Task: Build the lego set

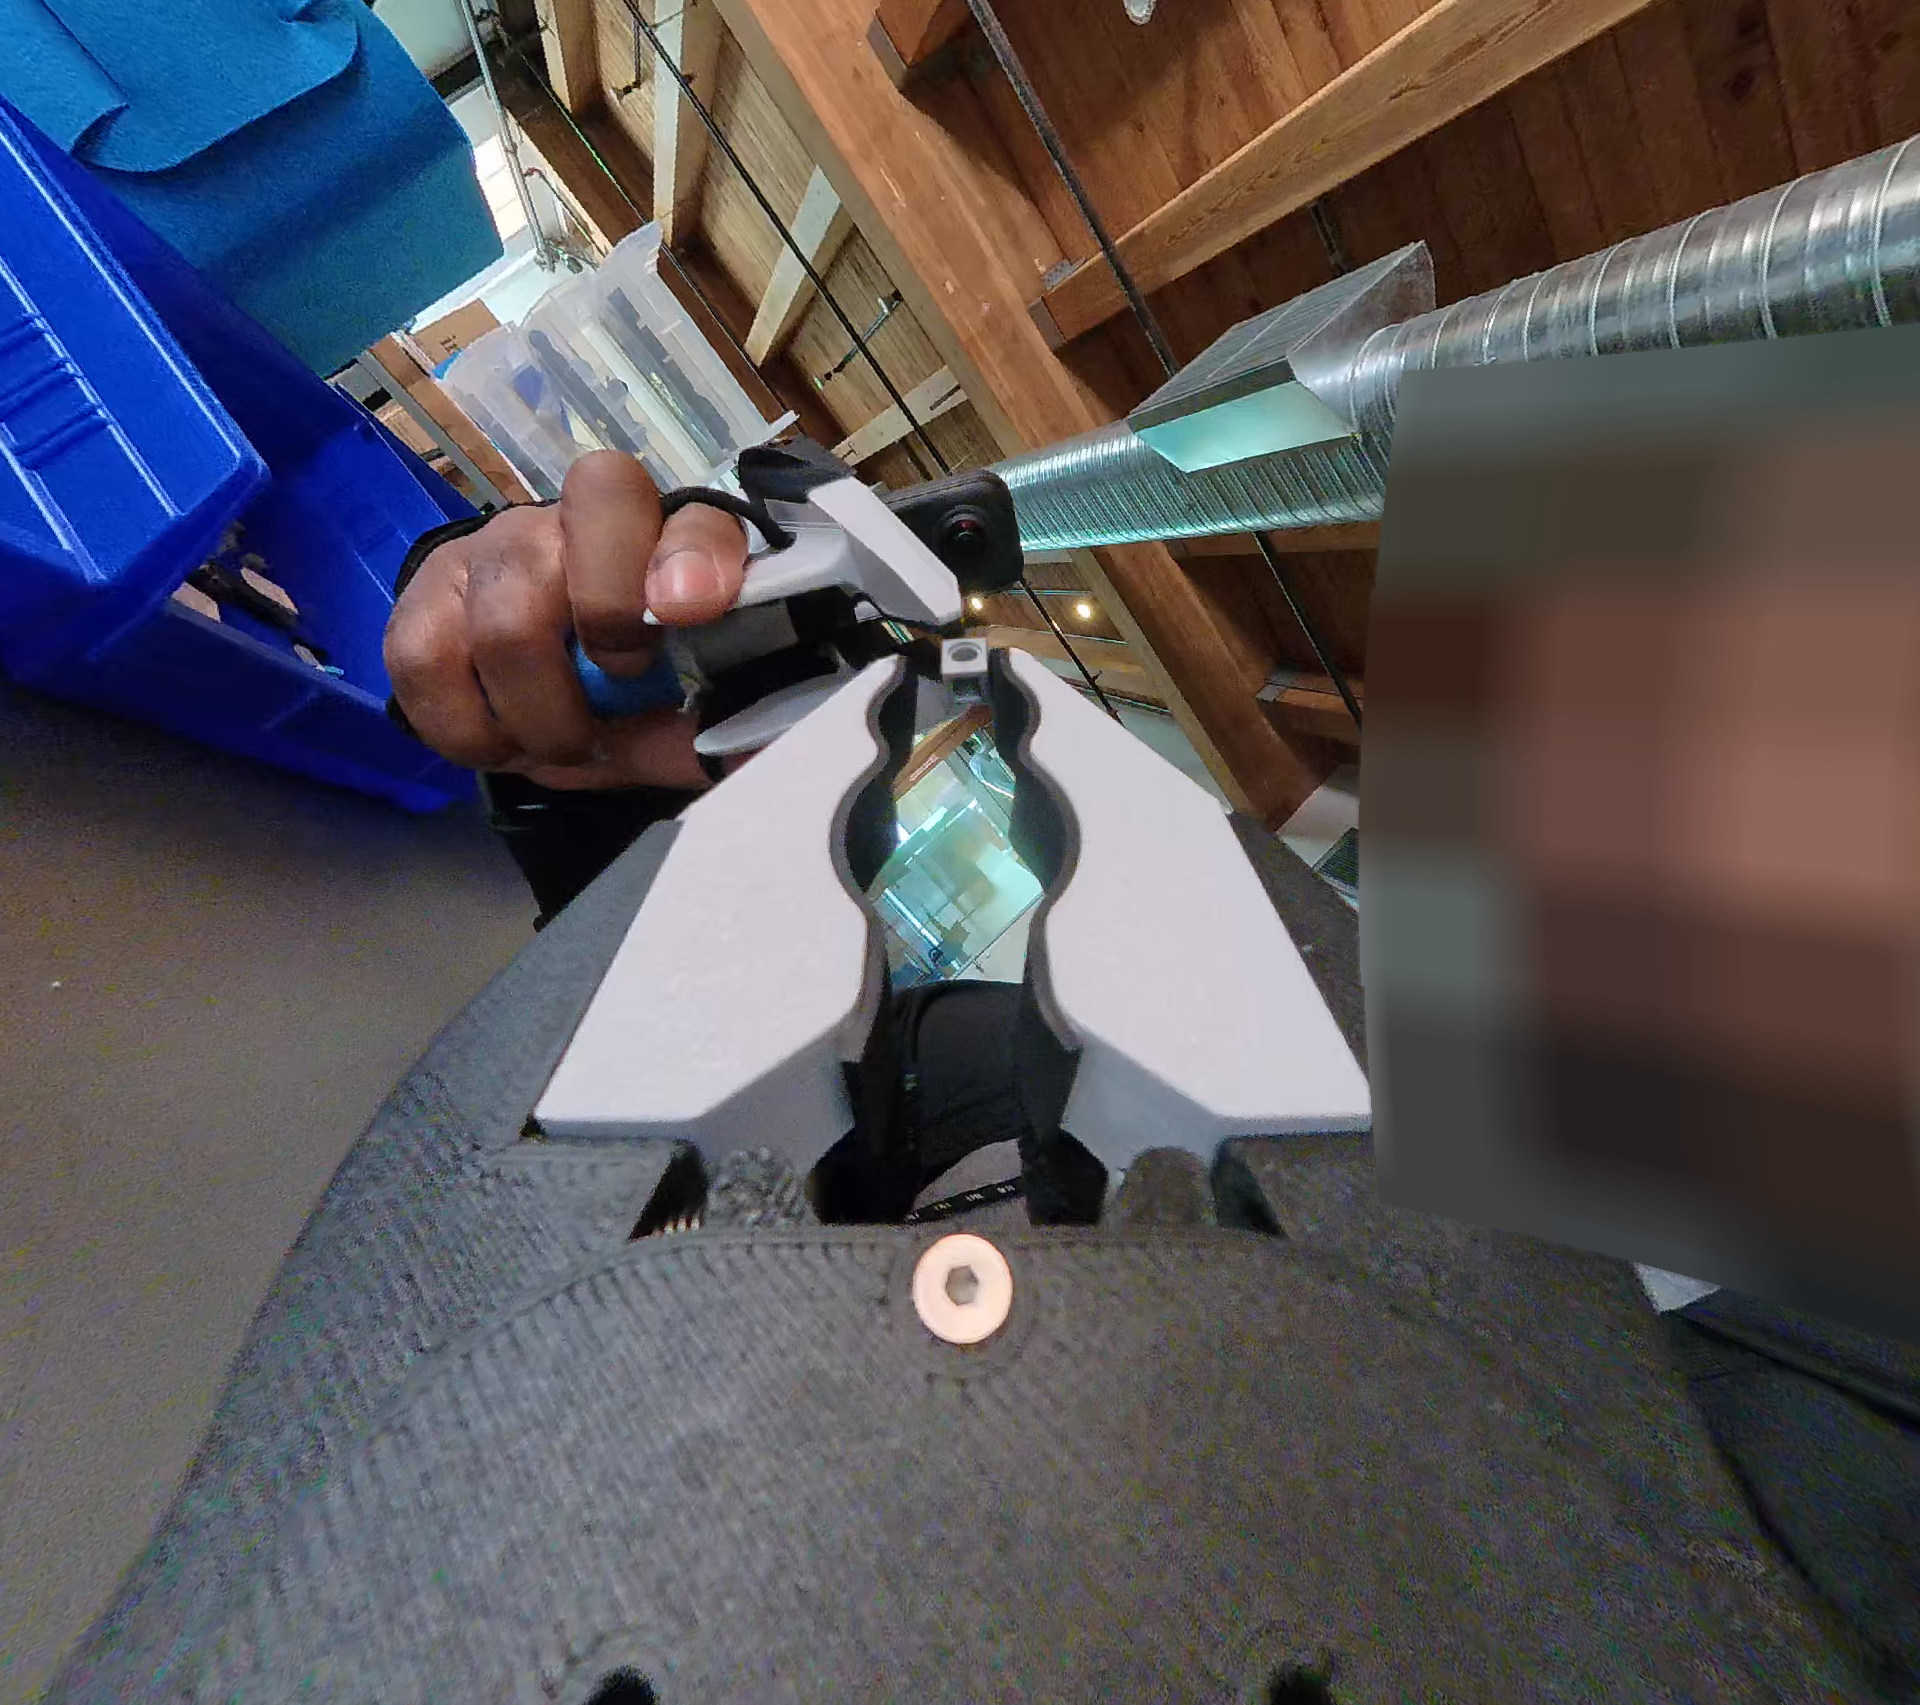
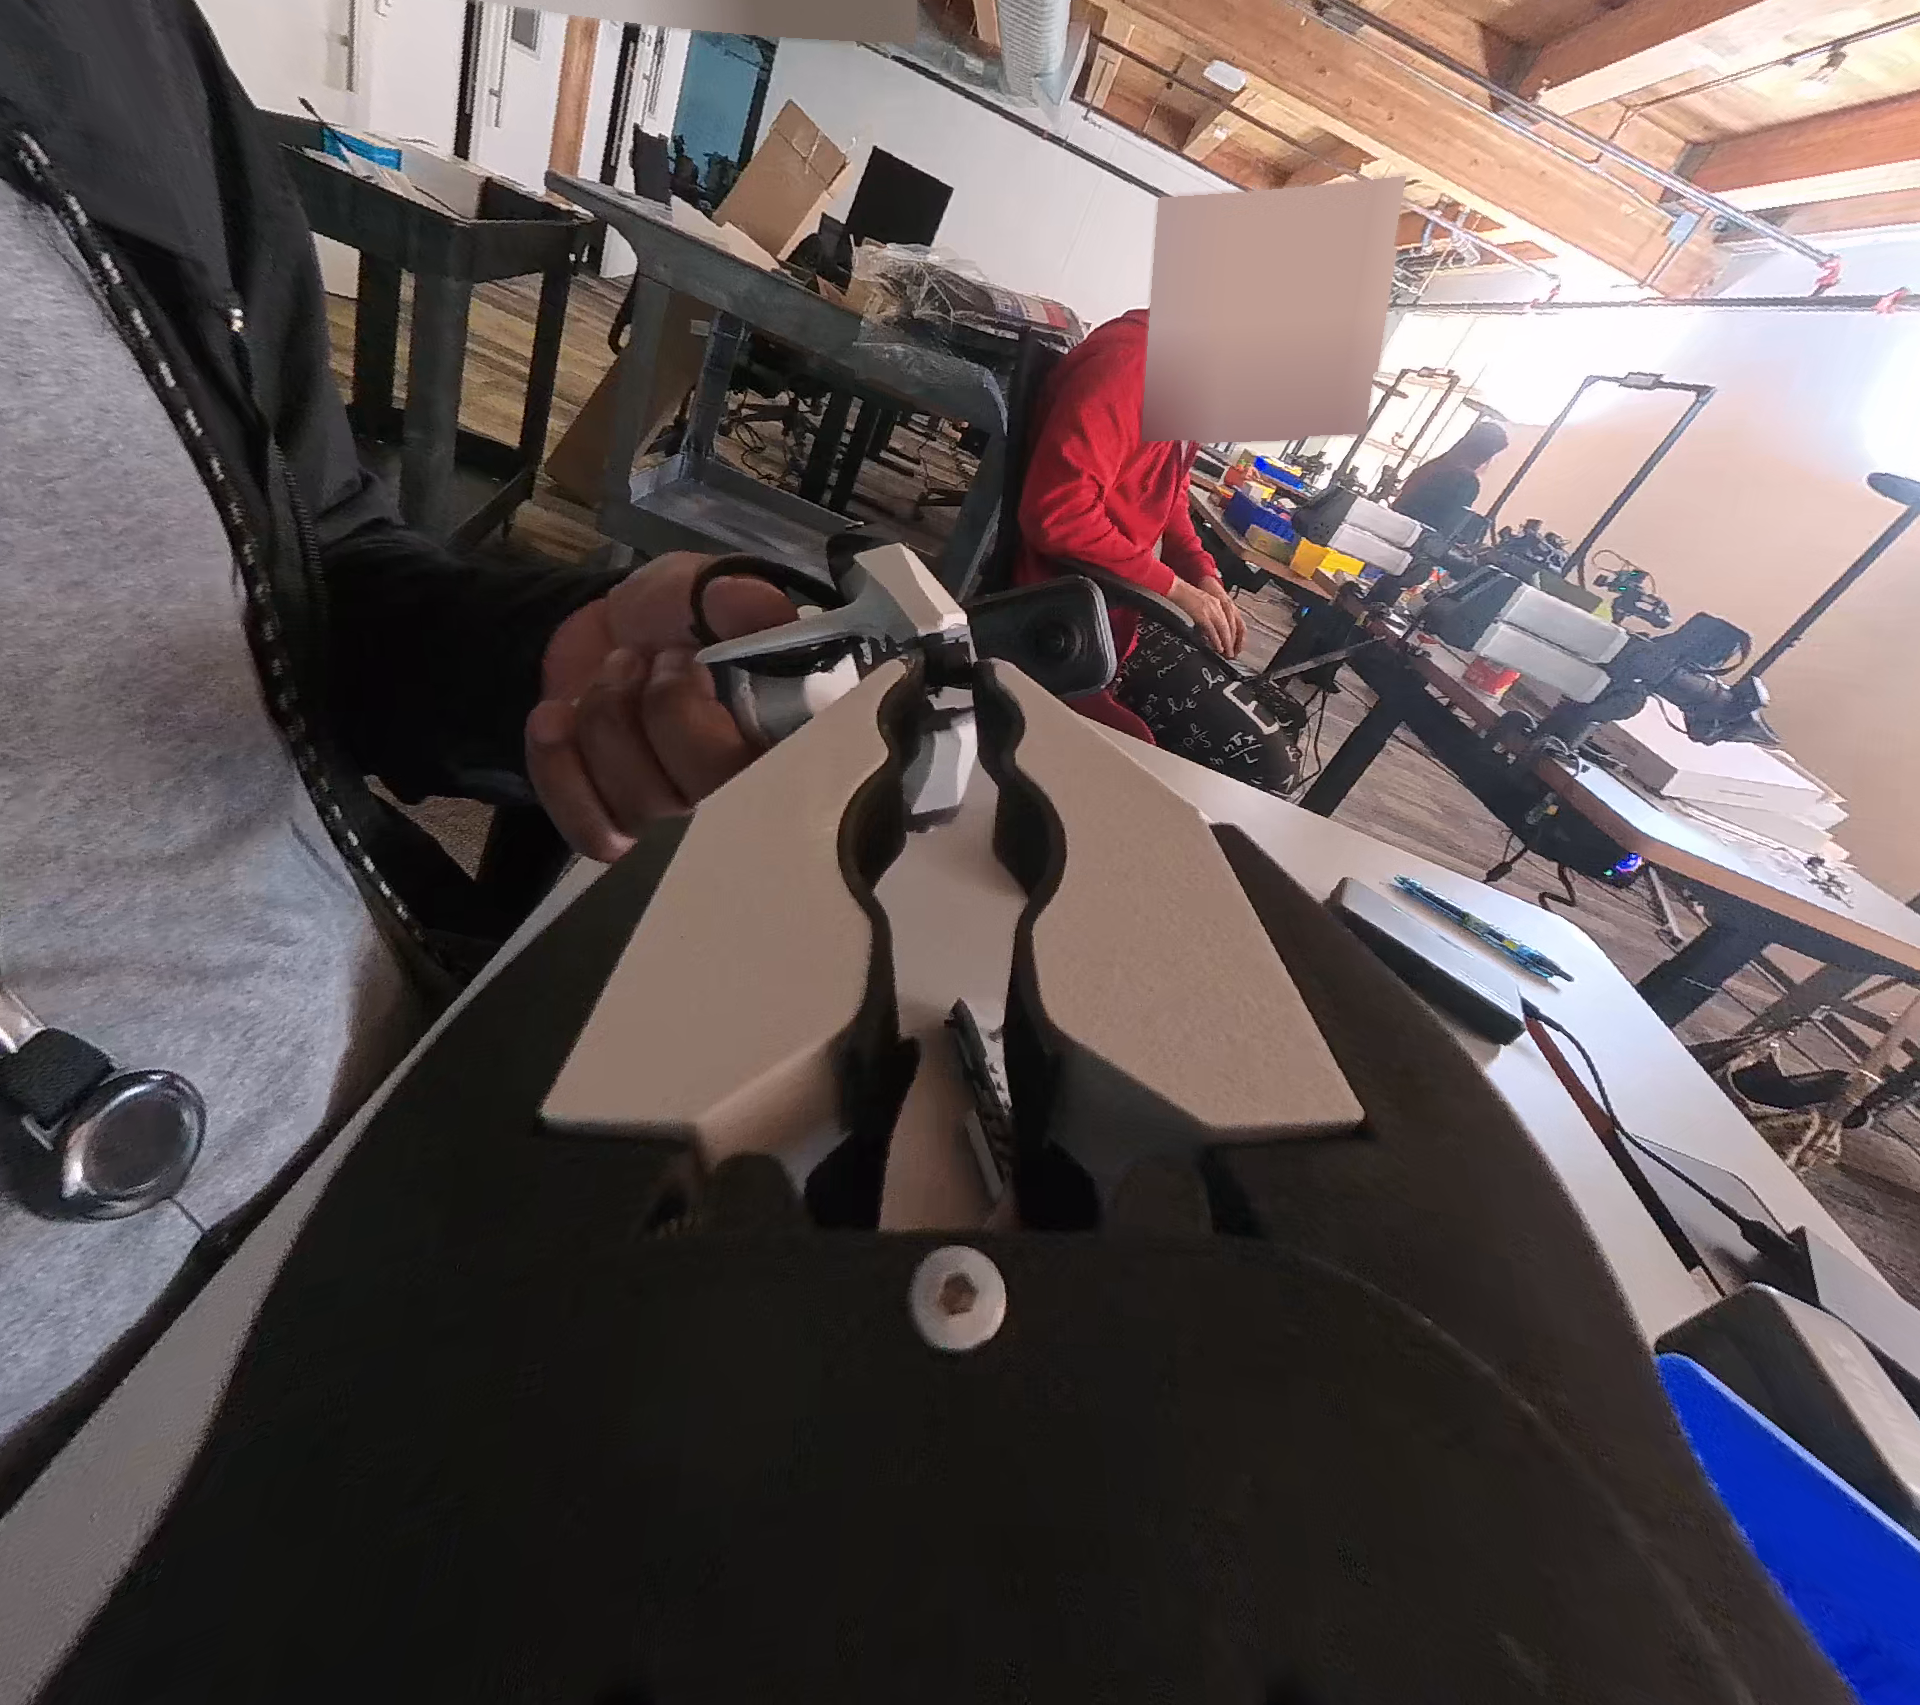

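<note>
Both grippers are raised off the table and meet tip to tip. My left gripper (image 1: 961, 668) is shut on a small grey brick (image 1: 964, 656) with one stud. My right gripper (image 2: 943, 681) has its jaws close together on a small dark piece (image 2: 943, 653), which is partly hidden. Each gripper shows in the other's view, held by a hand: the right one in the left wrist view (image 1: 831, 575), the left one in the right wrist view (image 2: 862, 627). A long dark Lego piece (image 2: 982, 1084) lies on the white table (image 2: 1299, 834) below.
A blue bin (image 1: 135, 450) and a blue bag (image 1: 239, 45) stand at the left. A phone (image 2: 1423, 959), a pen and cables lie on the table at the right, with another blue bin (image 2: 1787, 1530). A person in a red top (image 2: 1101, 471) sits behind.
</note>
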The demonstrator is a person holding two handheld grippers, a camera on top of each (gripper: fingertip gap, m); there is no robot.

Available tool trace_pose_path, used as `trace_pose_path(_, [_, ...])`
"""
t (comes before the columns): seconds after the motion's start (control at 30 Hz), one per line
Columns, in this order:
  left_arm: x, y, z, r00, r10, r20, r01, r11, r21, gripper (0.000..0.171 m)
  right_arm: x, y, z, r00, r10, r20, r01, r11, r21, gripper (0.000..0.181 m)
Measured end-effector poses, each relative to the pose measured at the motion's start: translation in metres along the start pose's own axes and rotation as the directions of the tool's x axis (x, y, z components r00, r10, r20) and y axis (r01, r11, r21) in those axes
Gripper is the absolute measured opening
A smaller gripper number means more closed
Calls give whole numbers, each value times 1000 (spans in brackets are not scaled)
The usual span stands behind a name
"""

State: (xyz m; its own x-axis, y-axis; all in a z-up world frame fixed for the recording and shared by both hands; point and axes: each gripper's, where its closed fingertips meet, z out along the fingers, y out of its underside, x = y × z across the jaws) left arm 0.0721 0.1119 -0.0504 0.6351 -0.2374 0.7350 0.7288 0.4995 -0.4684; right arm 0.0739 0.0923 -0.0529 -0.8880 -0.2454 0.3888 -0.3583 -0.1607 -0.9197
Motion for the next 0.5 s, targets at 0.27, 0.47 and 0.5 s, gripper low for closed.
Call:
trace_pose_path(0.27, [-2,-3,-1,1000,-11,2,11,1000,23,11,0,6,2,1000,-2,0,2,1000,-11,10])
trace_pose_path(0.47, [-1,-3,-2,1000,-7,-1,7,1000,29,8,-1,8,3,1000,0,-1,0,1000,-12,10])
trace_pose_path(0.5, [-1,-3,-2,1000,-6,-3,6,1000,29,8,-1,7,3,1000,1,0,-1,1000,-11,10])
